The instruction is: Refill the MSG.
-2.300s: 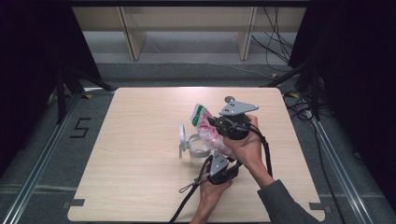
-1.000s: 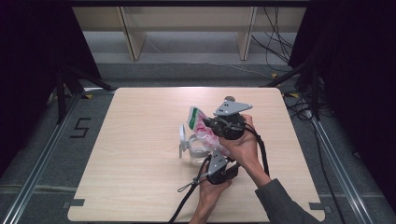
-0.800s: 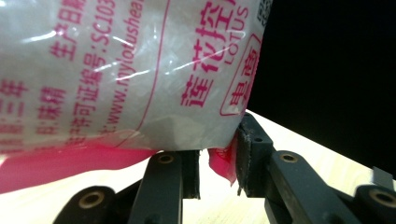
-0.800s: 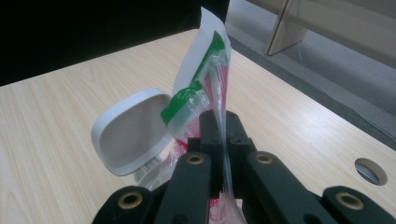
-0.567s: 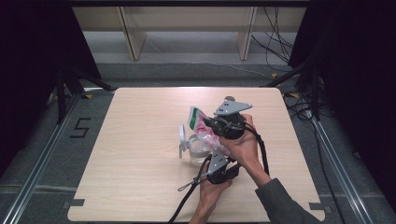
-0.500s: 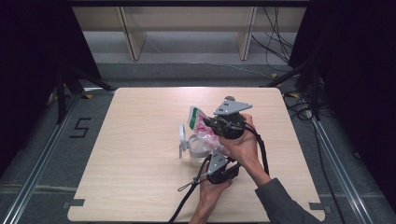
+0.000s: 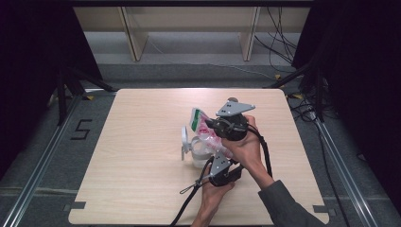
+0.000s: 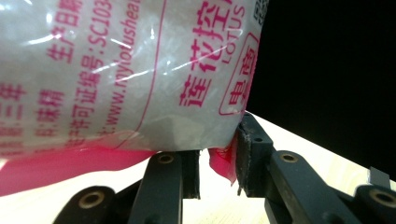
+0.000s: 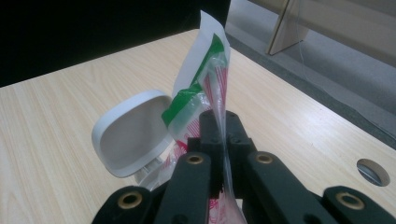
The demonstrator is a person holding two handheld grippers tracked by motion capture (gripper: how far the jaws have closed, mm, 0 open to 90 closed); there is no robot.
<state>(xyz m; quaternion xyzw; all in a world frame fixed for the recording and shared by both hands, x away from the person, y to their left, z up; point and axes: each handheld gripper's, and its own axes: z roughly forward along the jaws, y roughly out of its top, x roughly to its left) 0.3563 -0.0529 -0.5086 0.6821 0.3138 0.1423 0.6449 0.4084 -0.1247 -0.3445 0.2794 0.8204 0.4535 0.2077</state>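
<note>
Near the middle of the desk [image 7: 142, 142], we see a plastic bag [image 7: 208, 132] with pink print and a green top strip, held up between two grippers above a white container [image 7: 198, 152] whose hinged lid [image 7: 185, 142] stands open.

From the high view, we find the right gripper [image 7: 213, 124] at the bag's upper part, with a grey three-cornered plate on top and a hand wrapped around its body. Through the right gripper view, we see its fingers [image 9: 212, 126] clenched on a thin fold of the bag [image 9: 205, 88], the two black tips pressed together with the film running up between them. Beyond them sits the lid [image 9: 130, 135], tilted upright beside the bag.

We find the left gripper [image 7: 215, 158] lower down, just under the bag and beside the container, its cable trailing toward the desk's near edge. Looking along the left gripper view, we see its fingers [image 8: 250, 154] grasping the pink bottom seam of the bag [image 8: 130, 70], which bulges wide above them with pale contents and pink lettering.
</note>
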